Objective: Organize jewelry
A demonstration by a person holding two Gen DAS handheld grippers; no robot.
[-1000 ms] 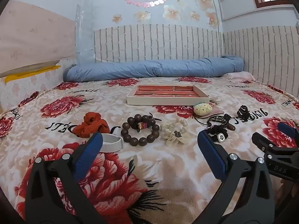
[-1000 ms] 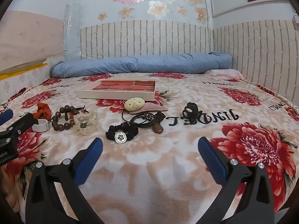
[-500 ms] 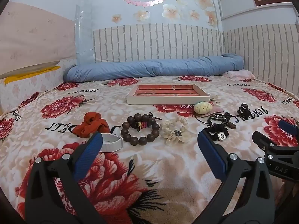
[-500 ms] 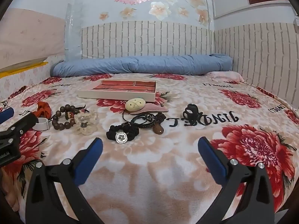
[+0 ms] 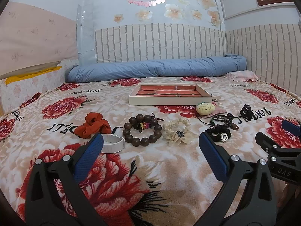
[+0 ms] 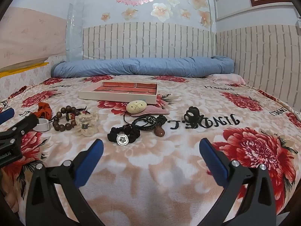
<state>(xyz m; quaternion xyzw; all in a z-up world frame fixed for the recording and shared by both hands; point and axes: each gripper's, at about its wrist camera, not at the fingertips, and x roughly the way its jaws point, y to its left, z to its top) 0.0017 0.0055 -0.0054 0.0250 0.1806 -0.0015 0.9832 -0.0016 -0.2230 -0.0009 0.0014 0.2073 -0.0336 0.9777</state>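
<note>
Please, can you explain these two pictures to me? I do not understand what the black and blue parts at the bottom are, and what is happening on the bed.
A person holds two hand tools, each with a camera looking along its jaws. One picture comes from the left gripper, the other from the right gripper. Both stand open and hold nothing. On the flowered blanket lie an orange scrunchie, a wooden bead bracelet, a cream scrunchie and a black scrunchie. Behind them waits an empty tray.

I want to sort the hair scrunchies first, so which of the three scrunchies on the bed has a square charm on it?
The black scrunchie, lying right of the cream scrunchie. It carries a white square flower charm; the orange scrunchie is plain.
</note>
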